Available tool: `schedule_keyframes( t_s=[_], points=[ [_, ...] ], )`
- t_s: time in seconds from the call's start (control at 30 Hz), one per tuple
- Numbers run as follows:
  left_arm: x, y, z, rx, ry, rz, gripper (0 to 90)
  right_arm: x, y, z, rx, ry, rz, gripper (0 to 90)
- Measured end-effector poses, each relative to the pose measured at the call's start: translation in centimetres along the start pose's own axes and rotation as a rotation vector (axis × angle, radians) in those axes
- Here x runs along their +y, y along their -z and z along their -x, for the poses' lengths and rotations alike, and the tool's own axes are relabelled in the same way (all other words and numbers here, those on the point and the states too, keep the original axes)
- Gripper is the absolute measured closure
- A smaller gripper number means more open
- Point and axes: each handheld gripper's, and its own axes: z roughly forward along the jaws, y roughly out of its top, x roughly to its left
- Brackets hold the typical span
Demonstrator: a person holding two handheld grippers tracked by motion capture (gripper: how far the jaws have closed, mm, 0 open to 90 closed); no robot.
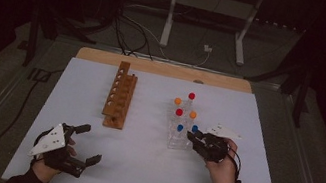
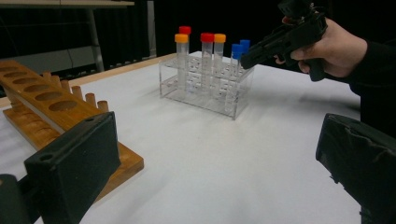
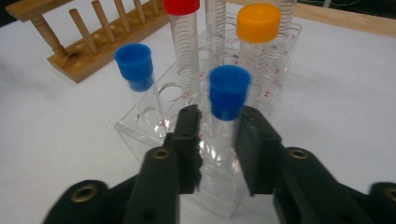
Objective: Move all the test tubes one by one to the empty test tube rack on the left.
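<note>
Blue-capped tube stands upright in the near corner of the clear rack, at 3 o'clock of the counter's centre in the high view. Right tool has its two jaws closed on the tube's clear body just below the cap; pads touch it on both sides. A second blue-capped tube stands in the rack at 10 o'clock of the gripped one in the right gripper view, apart from it. Red-capped tube and orange-capped tube stand in the row behind. Wooden rack, with open holes and pegs, lies well apart at 9 o'clock of the clear rack. Left tool sits low at 7 o'clock of the counter, jaws spread wide, nothing between them.
</note>
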Motion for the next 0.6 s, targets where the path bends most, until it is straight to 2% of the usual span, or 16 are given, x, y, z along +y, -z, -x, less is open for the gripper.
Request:
schedule_keyframes(
  t_s=[0.1, 0.3, 0.47, 0.6],
  points=[
    [0.0, 0.0, 0.0, 0.0, 0.001, -0.001, 0.4, 0.0, -0.1, -0.1, -0.009, 0.027, 0.002, 76.0],
    [0.0, 0.0, 0.0, 0.001, -0.001, -0.002, 0.4, 0.2, 0.1, 0.1, -0.006, 0.024, 0.012, 76.6],
    [0.0, 0.0, 0.0, 0.0, -0.002, -0.004, 0.4, 0.5, 0.6, 0.1, -0.006, 0.033, 0.028, 76.7],
    [0.0, -0.1, 0.0, 0.001, -0.002, -0.006, 0.4, 1.1, 1.6, 0.0, -0.008, 0.053, 0.062, 76.7]
  ],
)
